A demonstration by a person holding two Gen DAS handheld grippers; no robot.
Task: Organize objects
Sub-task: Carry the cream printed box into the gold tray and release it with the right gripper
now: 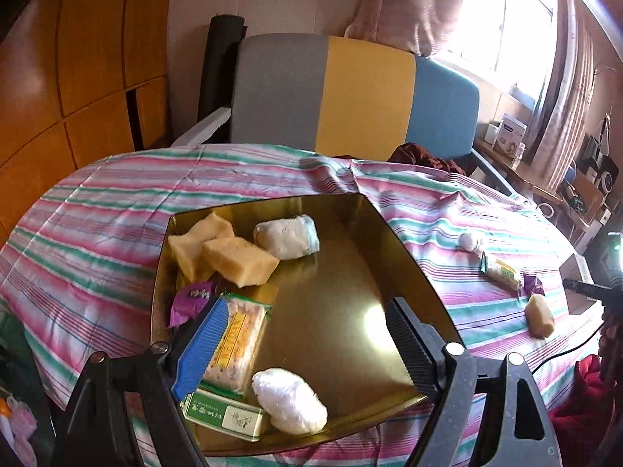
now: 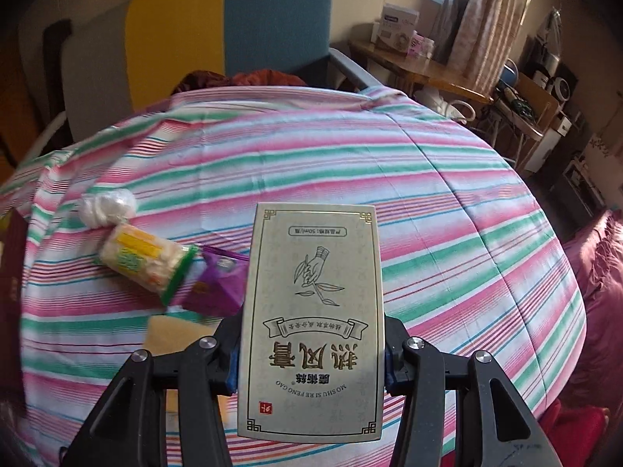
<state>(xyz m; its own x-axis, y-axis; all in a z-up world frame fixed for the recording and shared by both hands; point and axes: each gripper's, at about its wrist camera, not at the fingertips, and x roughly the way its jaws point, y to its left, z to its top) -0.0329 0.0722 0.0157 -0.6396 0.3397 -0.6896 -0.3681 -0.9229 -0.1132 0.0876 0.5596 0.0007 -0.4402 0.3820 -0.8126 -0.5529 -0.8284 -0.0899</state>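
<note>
Black fingers (image 1: 412, 346) with blue ribbed pads, silver screws.

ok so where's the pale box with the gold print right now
In the right wrist view the pale gold-printed box is clamped in the right gripper, held above the striped cloth, just right of the purple packet.

Daylight floods from the blown-out window (image 1: 502, 19); glare spot on the gold tray (image 1: 373, 319); fisheye bending, dark corners, left edge blurred.

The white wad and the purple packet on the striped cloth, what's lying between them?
A clear-wrapped snack roll with a yellow and green label lies between the white wad and the purple packet, best seen in the right wrist view.
</note>
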